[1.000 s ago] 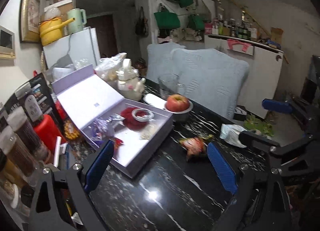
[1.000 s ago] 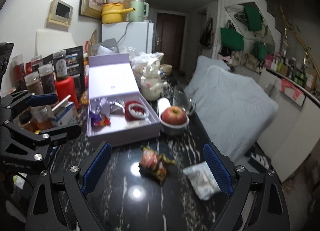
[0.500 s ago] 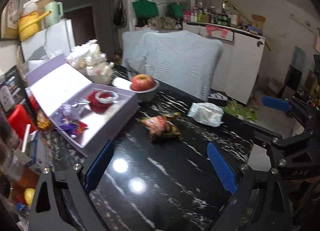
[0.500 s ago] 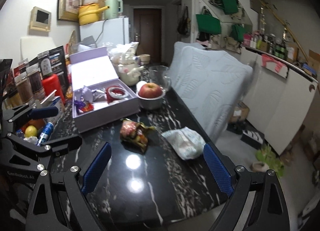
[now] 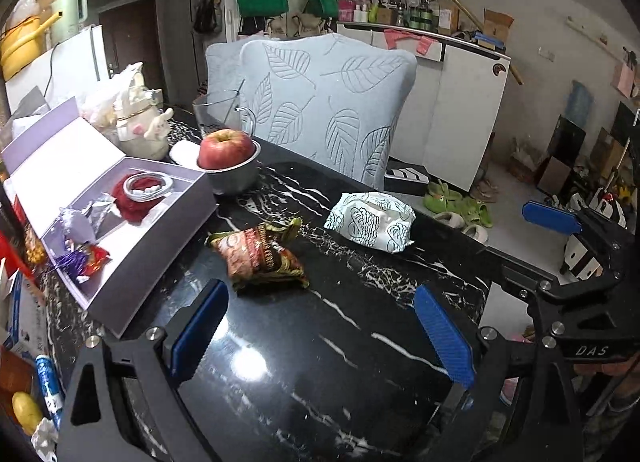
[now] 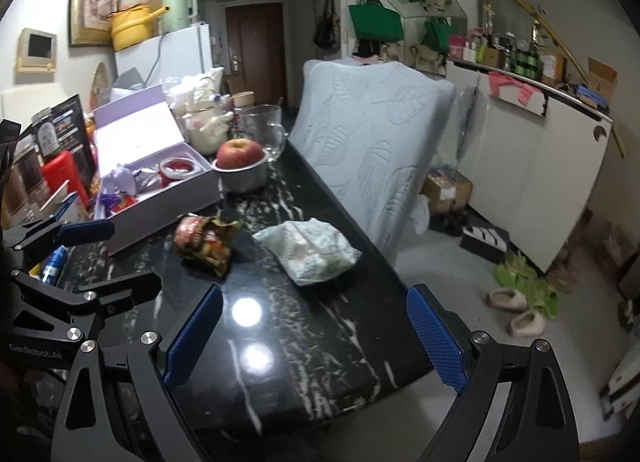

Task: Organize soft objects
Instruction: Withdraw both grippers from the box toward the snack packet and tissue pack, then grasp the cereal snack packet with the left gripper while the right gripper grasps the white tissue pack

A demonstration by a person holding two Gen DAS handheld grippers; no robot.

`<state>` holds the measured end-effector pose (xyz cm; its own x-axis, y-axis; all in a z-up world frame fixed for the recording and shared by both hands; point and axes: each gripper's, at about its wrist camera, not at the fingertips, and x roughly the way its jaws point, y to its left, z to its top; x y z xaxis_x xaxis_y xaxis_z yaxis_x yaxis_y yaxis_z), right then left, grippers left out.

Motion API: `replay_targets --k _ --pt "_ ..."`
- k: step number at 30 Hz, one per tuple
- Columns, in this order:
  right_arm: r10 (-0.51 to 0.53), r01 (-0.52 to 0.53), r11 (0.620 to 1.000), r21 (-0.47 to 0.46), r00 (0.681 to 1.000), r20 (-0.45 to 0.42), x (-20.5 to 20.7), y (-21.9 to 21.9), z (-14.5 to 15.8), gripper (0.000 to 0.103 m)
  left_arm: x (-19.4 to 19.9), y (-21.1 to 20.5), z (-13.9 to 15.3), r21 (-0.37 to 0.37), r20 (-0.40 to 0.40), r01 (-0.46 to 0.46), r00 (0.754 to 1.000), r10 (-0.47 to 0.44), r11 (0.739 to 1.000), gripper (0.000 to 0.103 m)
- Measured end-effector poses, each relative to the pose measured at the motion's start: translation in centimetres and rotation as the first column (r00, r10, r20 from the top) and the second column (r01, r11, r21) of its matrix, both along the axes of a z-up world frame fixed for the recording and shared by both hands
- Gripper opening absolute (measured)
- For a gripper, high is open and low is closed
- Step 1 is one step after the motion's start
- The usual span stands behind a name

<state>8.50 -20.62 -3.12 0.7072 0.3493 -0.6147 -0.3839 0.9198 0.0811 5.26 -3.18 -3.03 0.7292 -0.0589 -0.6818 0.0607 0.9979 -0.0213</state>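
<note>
Both your grippers hang above the near end of the black marble table point(image 5: 360, 362), jaws spread wide, nothing in either. Left gripper point(image 5: 320, 330) looks toward the red-brown snack bag point(image 5: 260, 254); right gripper point(image 6: 316, 338) looks toward the white printed pouch point(image 6: 310, 252). The two packs lie near each other on bare tabletop, not touching.

Judging from that, the step in hand is the approach for a pick, prob. one pack per gripper, w/ the open lilac box point(image 5: 160, 229) as the likely drop spot.

How to do it well:
- Snack bag is crinkled and puffy, so come down over its middle w/ fingers straddling the short way and close slowly. It'll squash, so don't pinch a corner seam only.
- White pouch sits close to the table's right edge. Approach from above, not from the side, or you may push it off.
- Marble is glossy; packs may slide under a glancing touch.

Further back: the box sits just left of the snack bag and already holds a red knit thing and foil wrappers. Beyond it, an apple point(image 5: 226, 149) in a metal bowl point(image 5: 236, 177) touches the box's far corner, so keep clear of it on the carry.
</note>
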Motion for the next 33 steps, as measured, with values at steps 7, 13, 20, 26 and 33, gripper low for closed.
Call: replay_targets --k 7,13,20,26,33 --pt "-0.019 0.019 1.000 0.009 1.000 -0.022 2.8 -0.7 -1.1 0.094 3.0 0.0 -0.6 0.010 -0.018 0.002 1.000 -0.002 1.000 0.096" --pt "-0.003 0.004 1.000 0.009 0.999 -0.054 5.4 0.0 -2.2 0.094 5.3 1.1 -1.3 0.012 -0.031 -0.024 0.999 0.024 1.000 0.096" --pt "0.052 -0.049 0.998 0.029 0.994 -0.100 8.5 1.1 -3.2 0.094 7.1 3.4 -1.6 -0.026 -0.053 -0.081 0.995 0.079 0.996 0.096" --pt "0.116 -0.118 0.993 -0.013 0.985 -0.126 10.8 3.1 -4.3 0.098 8.1 5.2 -2.3 -0.034 -0.067 -0.123 0.990 0.121 0.992 0.096" --pt "0.181 -0.199 0.975 -0.096 0.969 -0.169 12.9 5.8 -6.2 0.100 8.7 6.6 -3.1 -0.079 -0.095 -0.144 0.986 0.136 0.986 0.096"
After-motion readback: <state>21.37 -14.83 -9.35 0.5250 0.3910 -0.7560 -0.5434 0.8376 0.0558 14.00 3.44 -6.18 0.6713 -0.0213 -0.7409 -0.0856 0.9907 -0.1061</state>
